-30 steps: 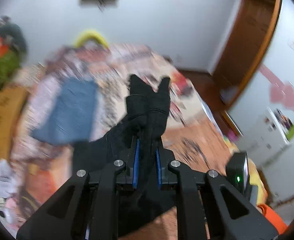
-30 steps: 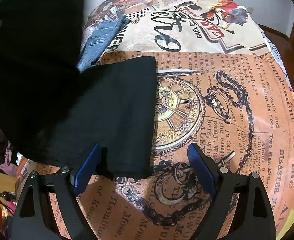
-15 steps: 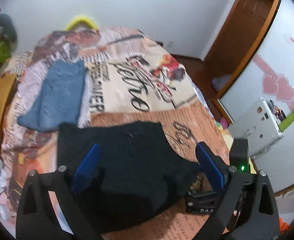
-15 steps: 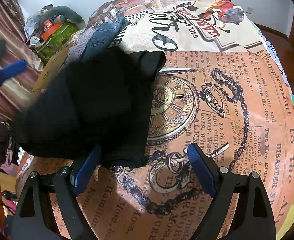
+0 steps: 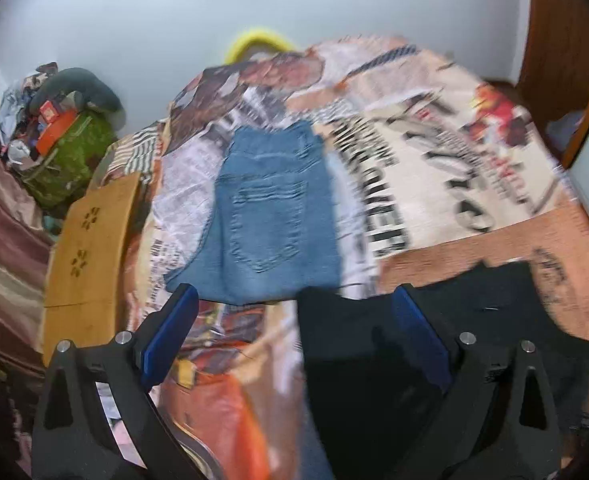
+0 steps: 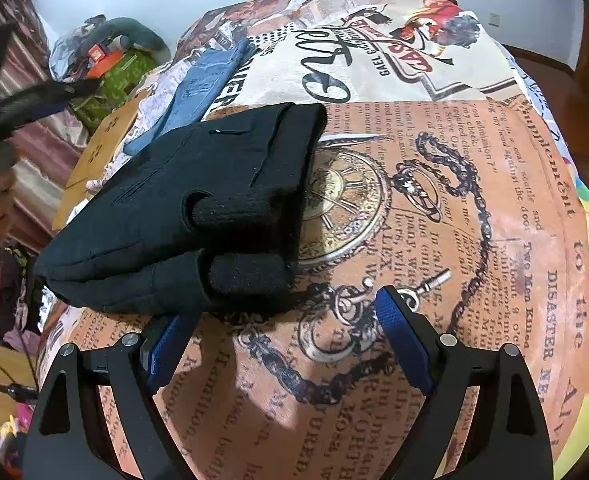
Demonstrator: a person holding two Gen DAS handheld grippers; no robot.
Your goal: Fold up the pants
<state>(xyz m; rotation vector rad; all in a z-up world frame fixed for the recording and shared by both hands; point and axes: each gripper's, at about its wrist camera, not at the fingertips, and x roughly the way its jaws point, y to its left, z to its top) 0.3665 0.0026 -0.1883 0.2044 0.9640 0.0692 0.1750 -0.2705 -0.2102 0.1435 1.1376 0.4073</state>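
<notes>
Black pants lie folded in a thick bundle on the printed bedspread, their two ribbed cuffs stacked at the near edge beside the pocket-watch print. A second ago the left gripper was clamped on the cuffs and held them in the air; now its blue pads stand wide apart with nothing between them, and the dark cloth lies flat behind its right finger. The right gripper is spread as wide as before, hovering just short of the bundle's near edge, gripping nothing. Beyond the black bundle the folded blue jeans sit in the same spot on the spread, just past its far edge.
</notes>
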